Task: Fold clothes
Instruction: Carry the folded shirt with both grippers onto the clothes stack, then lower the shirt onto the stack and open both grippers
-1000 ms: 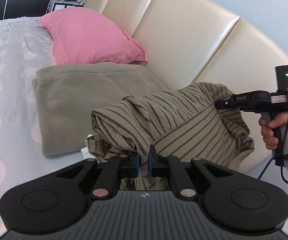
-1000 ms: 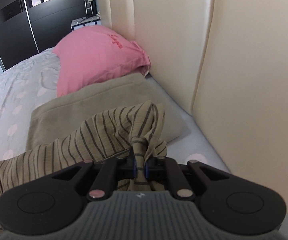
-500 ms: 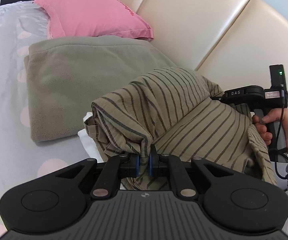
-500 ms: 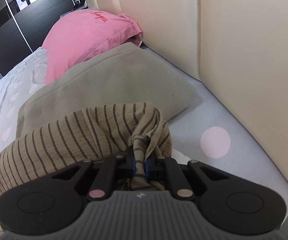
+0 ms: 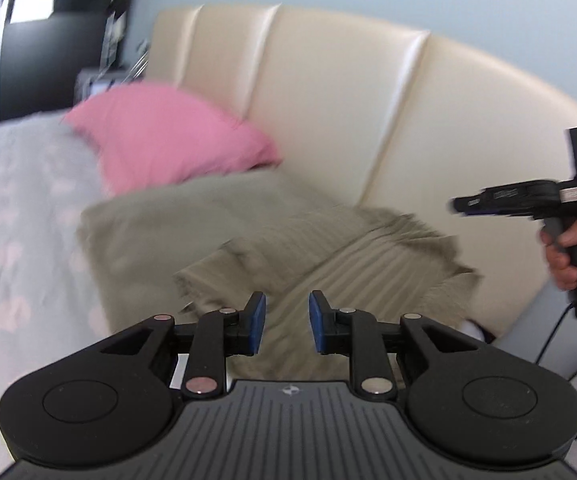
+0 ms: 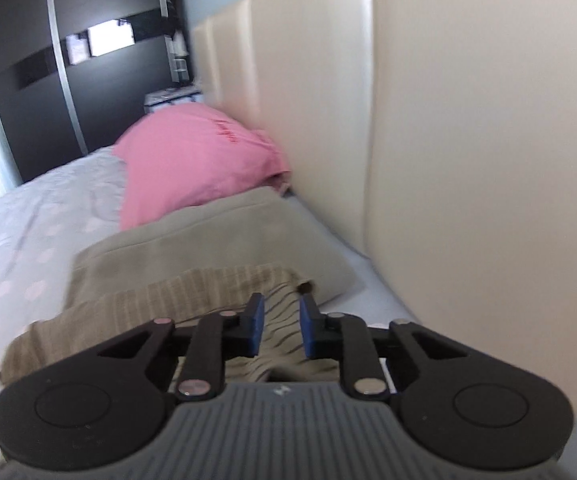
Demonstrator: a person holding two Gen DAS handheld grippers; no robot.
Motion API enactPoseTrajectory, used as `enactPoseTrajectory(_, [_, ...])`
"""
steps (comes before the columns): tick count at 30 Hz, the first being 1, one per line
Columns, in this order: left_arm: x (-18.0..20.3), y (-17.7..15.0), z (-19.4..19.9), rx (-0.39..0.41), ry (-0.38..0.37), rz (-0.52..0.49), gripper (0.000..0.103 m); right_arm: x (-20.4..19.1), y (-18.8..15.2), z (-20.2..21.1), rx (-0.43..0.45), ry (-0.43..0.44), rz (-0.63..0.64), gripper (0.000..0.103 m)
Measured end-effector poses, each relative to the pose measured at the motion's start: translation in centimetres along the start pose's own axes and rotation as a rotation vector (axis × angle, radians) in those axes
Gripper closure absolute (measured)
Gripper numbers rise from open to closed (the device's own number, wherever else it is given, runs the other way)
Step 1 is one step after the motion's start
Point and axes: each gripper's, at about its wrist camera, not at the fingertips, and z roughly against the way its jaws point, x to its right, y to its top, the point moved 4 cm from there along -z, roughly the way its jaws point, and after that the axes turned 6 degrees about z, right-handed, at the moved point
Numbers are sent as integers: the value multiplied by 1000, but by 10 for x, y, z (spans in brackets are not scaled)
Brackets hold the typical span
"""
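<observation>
A striped shirt (image 5: 352,264) lies in a rough fold on a bed (image 5: 16,216), partly on top of a folded olive blanket (image 5: 160,232) and close to a cream padded headboard (image 5: 328,112). A pink pillow (image 5: 168,140) sits behind the blanket. The left gripper (image 5: 287,322) hovers just above the shirt; its blue-padded fingers (image 5: 257,320) have just been opening and stand apart with nothing between them. The right gripper (image 6: 281,326), held in a person's hand (image 5: 564,252), has also just been opening, its fingers apart above the shirt's end, gripping nothing.
</observation>
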Motion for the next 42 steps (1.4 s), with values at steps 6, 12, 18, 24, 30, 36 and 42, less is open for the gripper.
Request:
enactPoseTrajectory(6, [25,-9,-26,-113,-21,-18,92,-6,-29,-12,-52,-22,-50,85])
enactPoseTrajectory(12, [-1,-34,-56,-246,87,-8,98,14,-76,-39,-164,-27,-196,90])
enactPoseTrajectory(18, [-9,-32,-51,-231,98,-43,98,16,-70,-31,-132,-35,-248,88])
enactPoseTrajectory(24, [0,-22,-9,-146,95,-115,88,0,-50,21,-38,-67,-217,73])
enactPoseTrajectory(30, [18,-8,37,-52,126,-222,66,-39,-35,87,5,-102,-185,58])
enactPoseTrajectory(36, [39,0,81,16,114,-263,45,-90,-31,155,23,-117,-111,42])
enactPoseTrajectory(42, [52,3,113,60,118,-296,40,-132,-41,211,88,-157,-83,30])
